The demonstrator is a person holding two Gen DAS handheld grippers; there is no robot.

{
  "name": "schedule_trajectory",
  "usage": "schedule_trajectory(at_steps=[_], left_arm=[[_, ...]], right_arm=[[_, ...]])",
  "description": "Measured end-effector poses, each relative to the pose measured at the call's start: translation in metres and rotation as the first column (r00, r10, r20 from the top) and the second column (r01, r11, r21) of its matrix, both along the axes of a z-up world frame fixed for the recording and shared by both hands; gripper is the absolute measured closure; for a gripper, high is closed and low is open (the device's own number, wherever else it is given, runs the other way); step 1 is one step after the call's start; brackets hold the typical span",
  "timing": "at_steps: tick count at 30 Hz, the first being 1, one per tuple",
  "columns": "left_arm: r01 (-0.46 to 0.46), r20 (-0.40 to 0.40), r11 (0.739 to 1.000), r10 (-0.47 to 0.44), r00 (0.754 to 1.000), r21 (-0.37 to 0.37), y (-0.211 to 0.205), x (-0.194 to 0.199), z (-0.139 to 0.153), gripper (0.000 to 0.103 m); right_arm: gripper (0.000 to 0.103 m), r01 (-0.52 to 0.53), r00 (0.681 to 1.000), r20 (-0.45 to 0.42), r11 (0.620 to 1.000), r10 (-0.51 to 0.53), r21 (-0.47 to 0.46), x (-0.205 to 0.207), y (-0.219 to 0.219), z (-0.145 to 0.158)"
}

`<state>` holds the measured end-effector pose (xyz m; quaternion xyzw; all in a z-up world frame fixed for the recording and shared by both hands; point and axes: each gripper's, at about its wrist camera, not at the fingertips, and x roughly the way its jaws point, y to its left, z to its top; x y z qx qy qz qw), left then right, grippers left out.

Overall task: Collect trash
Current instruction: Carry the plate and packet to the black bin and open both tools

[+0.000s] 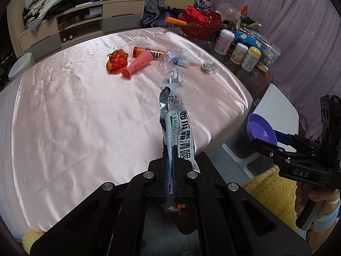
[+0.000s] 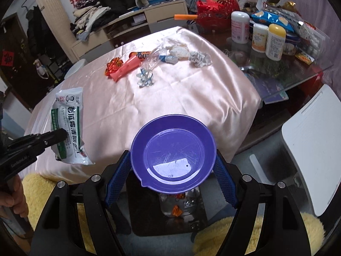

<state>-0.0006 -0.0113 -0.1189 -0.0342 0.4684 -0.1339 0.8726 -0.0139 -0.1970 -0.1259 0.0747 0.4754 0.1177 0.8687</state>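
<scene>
Left tongs (image 1: pixel 170 170) I've clamped on the white sachet (image 1: pixel 181 132); right tongs (image 2: pixel 170 170) spread wide, gripping the purple dish (image 2: pixel 173 149) above the worktop (image 2: pixel 170 93).

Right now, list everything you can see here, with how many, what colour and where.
sachet: one, white and green, held in left claw
plate: one, purple, between right claw's fingers
pink cone: one, on the cloth
orange wrapper: one, crumpled, beside the cone
snack tube: one, orange, behind the cone
foil ball: one, silver, on the cloth
bottles: several, white and yellow, on the glass table
basket: one, red, far end
tablecloth: one, pink satin
left claw: shut on the sachet
right claw: shut on the plate
</scene>
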Motion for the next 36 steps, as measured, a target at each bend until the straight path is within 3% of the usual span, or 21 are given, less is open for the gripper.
schedule_trajectory(at_steps=[9, 19, 33, 36], left_arm=[[0.057, -0.102, 0.998, -0.056, 0.993, 0.001, -0.02, -0.033, -0.041, 0.102], [0.111, -0.265, 0.993, -0.094, 0.96, 0.048, -0.045, -0.038, -0.111, 0.102], [0.119, -0.308, 0.993, -0.105, 0.946, 0.027, -0.046, -0.031, -0.122, 0.098], [0.11, -0.309, 0.994, -0.097, 0.946, 0.025, -0.044, -0.03, -0.121, 0.081]], right_arm=[[0.026, -0.002, 0.997, -0.08, 1.0, 0.0, -0.03, -0.03, 0.003, -0.032], [0.026, -0.025, 0.98, -0.196, 1.0, 0.026, 0.009, -0.04, 0.006, -0.07], [0.025, -0.027, 0.962, -0.272, 0.999, 0.034, 0.03, -0.028, 0.015, -0.092], [0.024, -0.025, 0.96, -0.277, 0.999, 0.032, 0.028, -0.025, 0.015, -0.093]])
